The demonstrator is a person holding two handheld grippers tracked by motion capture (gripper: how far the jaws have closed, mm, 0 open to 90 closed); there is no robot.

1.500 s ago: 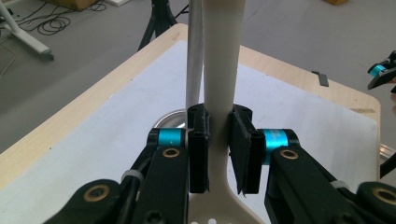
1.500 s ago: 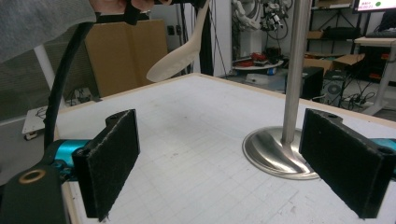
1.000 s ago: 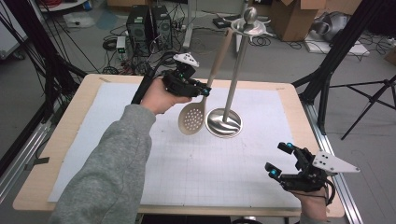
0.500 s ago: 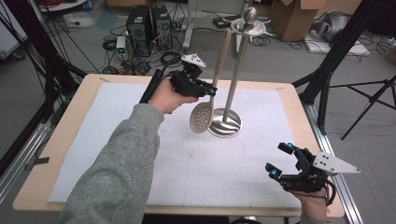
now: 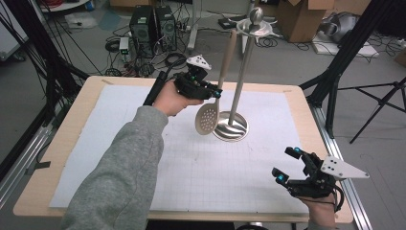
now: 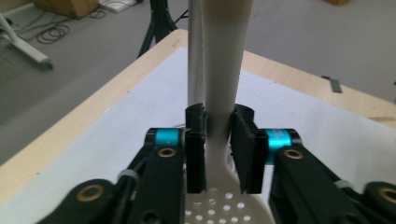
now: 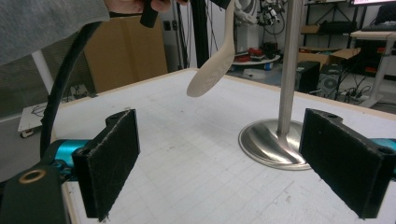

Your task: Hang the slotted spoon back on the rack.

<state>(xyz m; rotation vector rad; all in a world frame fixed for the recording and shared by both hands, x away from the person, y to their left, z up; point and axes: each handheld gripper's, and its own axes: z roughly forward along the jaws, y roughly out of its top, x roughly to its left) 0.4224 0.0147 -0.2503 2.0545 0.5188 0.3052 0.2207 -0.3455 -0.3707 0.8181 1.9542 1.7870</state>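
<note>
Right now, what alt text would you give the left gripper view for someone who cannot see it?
The left gripper has its two black jaws around the neck of a beige slotted spoon; they have just been opening, with a small gap visible on the right. A metal stand pole rises behind, above a white mat on the wooden table.

steel stand (image 5: 233, 125) and hanging slotted spoon (image 5: 208, 116) block table centre, white mat (image 5: 158, 167) open all round

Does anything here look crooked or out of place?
Only the beige slotted spoon: it hangs tilted from the steel stand instead of straight down, its handle between the left gripper's jaws, which have just been opening. Nothing spilled or damaged.
</note>
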